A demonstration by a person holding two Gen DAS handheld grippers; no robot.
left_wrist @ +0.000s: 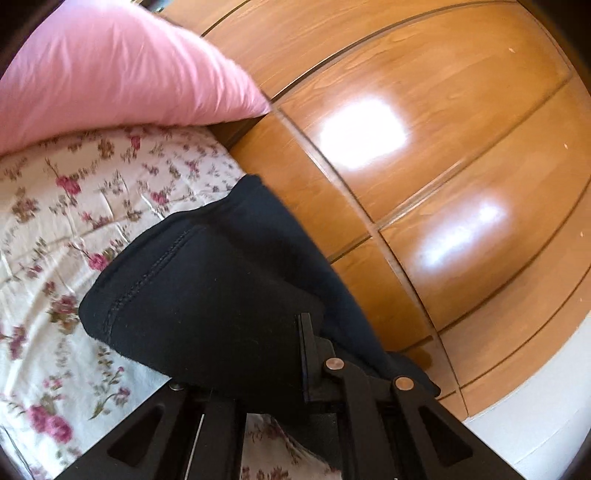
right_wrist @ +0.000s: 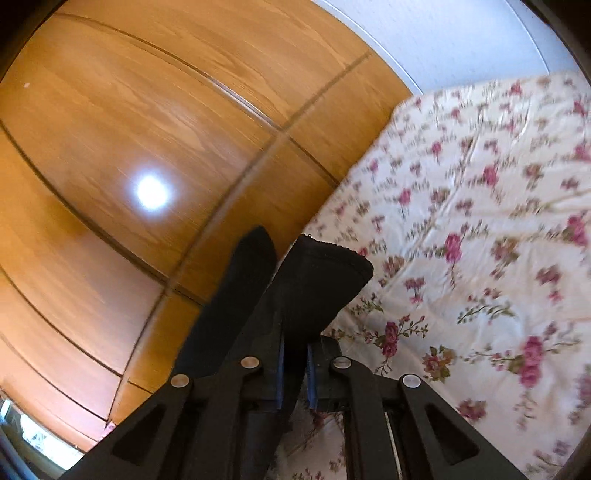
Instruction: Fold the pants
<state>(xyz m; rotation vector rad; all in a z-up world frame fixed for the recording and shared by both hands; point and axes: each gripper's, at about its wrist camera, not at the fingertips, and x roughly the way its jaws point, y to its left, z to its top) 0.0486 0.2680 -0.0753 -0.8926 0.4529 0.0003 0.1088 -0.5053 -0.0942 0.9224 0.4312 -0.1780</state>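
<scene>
The pants are dark navy cloth. In the left wrist view a broad fold of the pants (left_wrist: 207,280) with a stitched seam drapes over my left gripper (left_wrist: 295,354), which is shut on the fabric; one finger is hidden under the cloth. In the right wrist view a hemmed end of the pants (right_wrist: 317,288) stands up between the fingers of my right gripper (right_wrist: 295,369), shut on it, and a second dark strip (right_wrist: 236,295) rises to its left. Both held parts hang lifted above the floral bedspread (right_wrist: 480,258).
A pink pillow (left_wrist: 122,74) lies at the head of the bed (left_wrist: 55,221). Glossy wooden wardrobe doors (left_wrist: 424,166) stand right beside the bed, also wardrobe doors (right_wrist: 129,147) on the left of the right wrist view. A white wall (right_wrist: 443,33) shows beyond.
</scene>
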